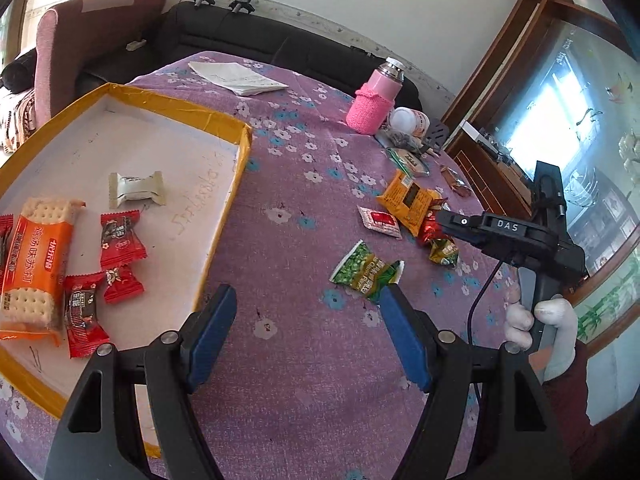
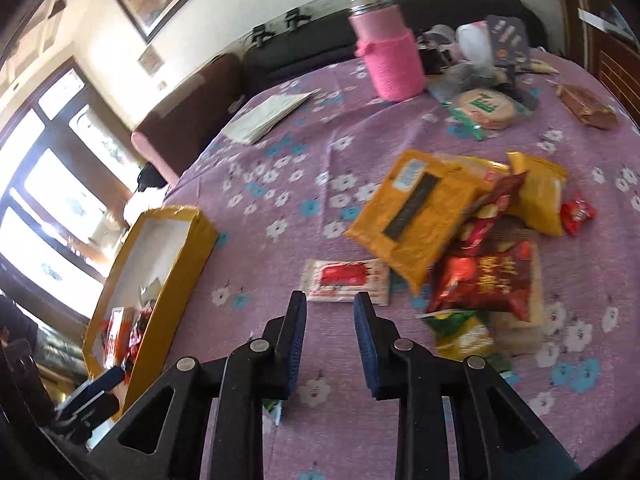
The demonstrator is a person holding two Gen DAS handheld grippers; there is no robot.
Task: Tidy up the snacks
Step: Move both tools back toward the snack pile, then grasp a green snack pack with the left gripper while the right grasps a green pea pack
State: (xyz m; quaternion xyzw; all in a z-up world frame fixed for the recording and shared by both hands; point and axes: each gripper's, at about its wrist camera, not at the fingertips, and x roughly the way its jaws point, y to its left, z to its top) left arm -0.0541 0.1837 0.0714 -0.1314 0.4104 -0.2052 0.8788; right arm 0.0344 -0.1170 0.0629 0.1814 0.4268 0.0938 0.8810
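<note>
A yellow-rimmed white tray (image 1: pixel 208 122) lies at the left and holds an orange cracker pack (image 1: pixel 36 264), several red candies (image 1: pixel 120 236) and a white wrapped snack (image 1: pixel 136 188). My left gripper (image 1: pixel 308 300) is open and empty over the purple cloth beside the tray's right rim; a green snack packet (image 1: pixel 366 270) lies just past its right finger. My right gripper (image 2: pixel 330 300) is open and empty, its tips just short of a small white-and-red sachet (image 2: pixel 346 280). To its right lies a pile with a yellow bag (image 2: pixel 416 208) and a red packet (image 2: pixel 484 276). The tray also shows in the right wrist view (image 2: pixel 176 276).
A pink knit-covered flask (image 1: pixel 374 100) stands at the table's far side, with a white bottle (image 1: pixel 408 120), a round cracker pack (image 2: pixel 484 108) and a brown wrapped bar (image 2: pixel 586 106) near it. Folded white papers (image 1: pixel 240 78) lie at the back. A dark sofa runs behind the table.
</note>
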